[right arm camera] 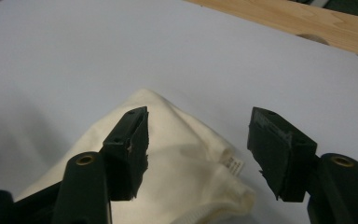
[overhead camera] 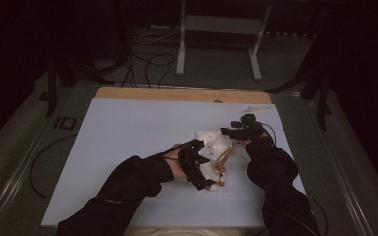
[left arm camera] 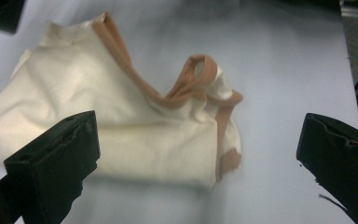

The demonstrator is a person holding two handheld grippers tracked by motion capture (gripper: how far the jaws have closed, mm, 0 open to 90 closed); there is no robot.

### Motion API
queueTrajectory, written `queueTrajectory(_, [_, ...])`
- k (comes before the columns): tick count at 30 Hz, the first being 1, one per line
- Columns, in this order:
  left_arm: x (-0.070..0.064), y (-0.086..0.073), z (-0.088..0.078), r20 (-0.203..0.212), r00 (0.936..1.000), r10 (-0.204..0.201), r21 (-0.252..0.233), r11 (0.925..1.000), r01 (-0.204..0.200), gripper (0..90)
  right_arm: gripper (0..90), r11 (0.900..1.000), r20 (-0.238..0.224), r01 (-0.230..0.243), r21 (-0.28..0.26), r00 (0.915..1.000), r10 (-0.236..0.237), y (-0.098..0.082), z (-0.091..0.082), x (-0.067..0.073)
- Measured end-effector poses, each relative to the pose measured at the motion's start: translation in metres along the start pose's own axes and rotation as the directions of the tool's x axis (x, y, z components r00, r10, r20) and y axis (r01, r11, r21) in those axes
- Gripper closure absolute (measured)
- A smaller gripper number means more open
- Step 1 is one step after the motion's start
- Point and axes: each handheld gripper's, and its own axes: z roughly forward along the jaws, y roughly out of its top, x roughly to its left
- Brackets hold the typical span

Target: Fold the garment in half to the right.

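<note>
In the high view the left gripper (overhead camera: 197, 164) is covering the middle of the cream cloth bag (overhead camera: 215, 147). In the right gripper view that bag (right arm camera: 186, 158) is running off the near edge, its small label (right arm camera: 233, 163) too tiny to read. In the left gripper view the bag's tan straps (left arm camera: 191, 86) are blurring.

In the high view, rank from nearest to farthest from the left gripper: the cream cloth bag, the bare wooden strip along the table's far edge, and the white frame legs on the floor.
From the left gripper:
1. Cream cloth bag, right beside it, mid-table.
2. Wooden strip, at the table's far edge.
3. White frame legs, on the floor beyond the table.
</note>
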Motion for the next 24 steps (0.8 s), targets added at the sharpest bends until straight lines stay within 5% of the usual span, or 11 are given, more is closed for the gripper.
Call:
queueTrajectory(10, [0.002, -0.048, -0.015, -0.019, 0.9933, -0.114, -0.065, 0.9916, 0.112, 0.2, 47.8, 0.999, 0.040, -0.002, 0.048, 0.9992, 0.000, -0.010, 0.001, -0.004])
queueTrajectory(12, [0.000, -0.062, -0.019, -0.028, 0.9857, -0.166, -0.108, 0.9808, 0.162, 0.2, 47.8, 0.997, 0.040, -0.020, 0.078, 0.9991, 0.017, -0.012, 0.009, -0.009])
queueTrajectory(20, [-0.008, -0.092, -0.035, -0.053, 0.9764, -0.209, -0.146, 0.9689, 0.200, 0.2, 42.7, 0.987, 0.002, -0.065, 0.146, 0.9979, 0.065, -0.025, 0.018, -0.014])
queueTrajectory(24, [-0.012, -0.107, -0.041, -0.056, 0.9728, -0.225, -0.157, 0.9641, 0.214, 0.2, 53.1, 0.983, 0.016, -0.069, 0.173, 0.9976, 0.067, -0.029, 0.019, -0.016])
